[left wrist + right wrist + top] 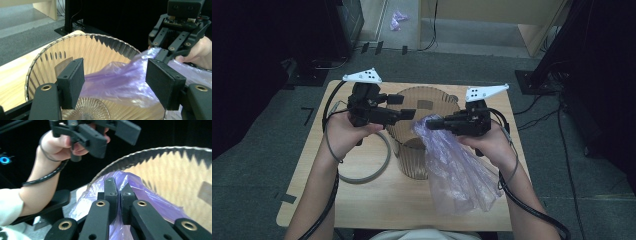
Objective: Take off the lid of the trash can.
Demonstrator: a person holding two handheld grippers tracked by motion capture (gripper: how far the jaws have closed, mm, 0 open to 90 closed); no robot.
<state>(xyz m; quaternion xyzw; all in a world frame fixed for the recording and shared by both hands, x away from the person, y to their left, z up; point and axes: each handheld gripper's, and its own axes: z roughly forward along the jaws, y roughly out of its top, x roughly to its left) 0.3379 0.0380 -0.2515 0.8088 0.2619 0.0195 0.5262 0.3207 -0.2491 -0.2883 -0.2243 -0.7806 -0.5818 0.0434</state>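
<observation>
A ribbed, translucent brown bin (414, 162) stands in the middle of the wooden table (362, 210). My right gripper (430, 122) is shut on the top edge of a purple plastic bag (457, 175) at the bin's near right rim. The rest of the bag hangs down over the bin's front onto the table. In the right gripper view the jaws (118, 185) pinch the bag (155, 202) against the bin's rim (175, 165). My left gripper (404, 106) hovers open at the bin's left rim. Its jaws (115, 62) frame the bag (117, 85) without touching it.
A grey cable loop (362, 175) lies on the table left of the bin. Dark equipment and cables surround the table on the carpet. A purple scrap (397, 20) lies on the floor far behind.
</observation>
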